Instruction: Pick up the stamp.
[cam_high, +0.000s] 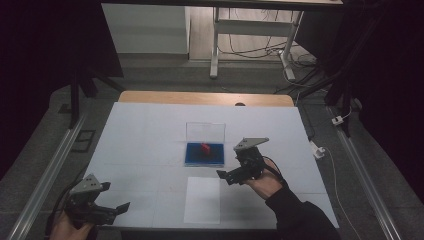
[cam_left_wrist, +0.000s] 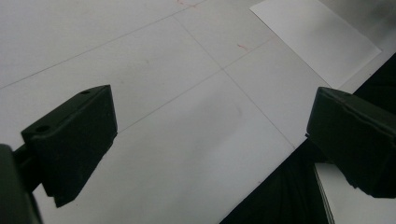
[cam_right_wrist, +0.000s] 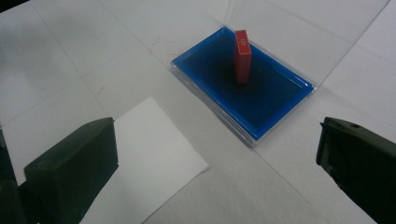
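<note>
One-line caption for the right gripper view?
Open right tongs face a red block upright in a blue tray, paper nearby.

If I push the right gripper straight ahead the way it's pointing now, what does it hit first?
Probably the blue tray: it lies ahead between the open jaws of the right gripper, with the red block standing upright in it farther on. The white sheet lies off toward one jaw. Depth is hard to judge.

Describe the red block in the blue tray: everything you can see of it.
The red block is a small, slim rectangular piece with a matte red finish and a small pale square mark on its top end face. It stands upright on its narrow end on the dark blue pad inside the open clear case, toward the far side. Nothing else touches it. Both grippers are apart from it; the right gripper is nearer, with open jaws.
</note>
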